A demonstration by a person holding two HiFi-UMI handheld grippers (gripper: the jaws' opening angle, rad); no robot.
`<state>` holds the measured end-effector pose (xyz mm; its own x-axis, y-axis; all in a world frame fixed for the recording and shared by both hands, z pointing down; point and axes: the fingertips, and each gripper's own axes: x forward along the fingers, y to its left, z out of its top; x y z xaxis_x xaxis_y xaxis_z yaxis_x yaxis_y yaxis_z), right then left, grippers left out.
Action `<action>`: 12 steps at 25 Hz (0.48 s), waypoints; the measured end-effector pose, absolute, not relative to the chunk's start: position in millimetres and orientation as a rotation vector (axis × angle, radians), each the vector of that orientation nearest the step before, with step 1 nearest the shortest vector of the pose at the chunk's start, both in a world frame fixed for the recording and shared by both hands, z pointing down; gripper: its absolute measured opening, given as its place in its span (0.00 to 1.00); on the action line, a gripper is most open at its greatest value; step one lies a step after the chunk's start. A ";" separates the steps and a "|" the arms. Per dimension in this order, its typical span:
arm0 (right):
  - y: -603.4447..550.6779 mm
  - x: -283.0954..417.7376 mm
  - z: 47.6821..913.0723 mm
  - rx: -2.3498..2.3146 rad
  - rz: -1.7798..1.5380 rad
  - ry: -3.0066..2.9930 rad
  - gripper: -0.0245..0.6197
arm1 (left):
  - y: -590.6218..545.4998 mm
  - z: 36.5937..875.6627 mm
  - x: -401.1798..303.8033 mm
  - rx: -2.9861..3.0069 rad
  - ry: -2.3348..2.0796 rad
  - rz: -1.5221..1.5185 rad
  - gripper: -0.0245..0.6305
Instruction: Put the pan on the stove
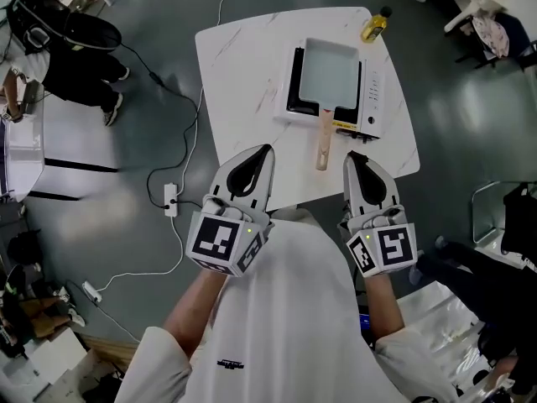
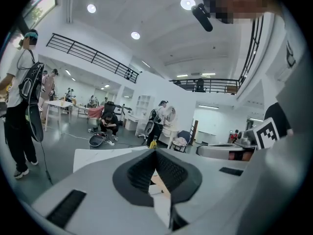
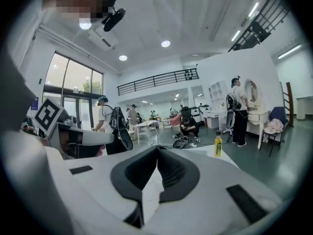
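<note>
While both grippers are held up close to the person's white shirt, the pan sits on the stove. The pan is square and pale inside. Its wooden handle points to 6 o'clock, toward the person, and sticks out past the stove's edge over the table.

The stove stands on the right half of the white table, at about 1 o'clock from the person. A small yellow bottle stands at the table's far right corner, at 1 o'clock from the pan and just beside the stove.

The left gripper is at 7 o'clock from the pan. Its two jaws are pressed together, and nothing is between them. In the left gripper view the dark pads meet at the tip.

The right gripper is at 5 o'clock from the pan, near the end of the handle but not touching it. Its jaws are closed tight too, with nothing in them. The right gripper view shows the pads meeting in a line.

Both grippers point to 12 o'clock, toward the table, and are well apart from each other.

On the floor at 9 o'clock from the left gripper lies a white power strip with cords.
</note>
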<state>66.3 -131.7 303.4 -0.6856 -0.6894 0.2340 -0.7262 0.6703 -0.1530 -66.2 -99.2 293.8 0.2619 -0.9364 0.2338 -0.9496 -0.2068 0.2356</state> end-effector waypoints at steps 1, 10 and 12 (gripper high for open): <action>-129.6 62.3 303.1 1.155 0.342 -2.729 0.05 | -96.4 293.5 -67.6 2.206 -1.732 0.060 0.04; -129.0 50.7 296.4 1.129 0.354 -2.745 0.04 | -90.8 292.5 -71.6 2.193 -1.734 0.064 0.04; -129.7 51.2 297.3 1.127 0.352 -2.738 0.04 | -91.4 293.0 -71.4 2.194 -1.730 0.061 0.04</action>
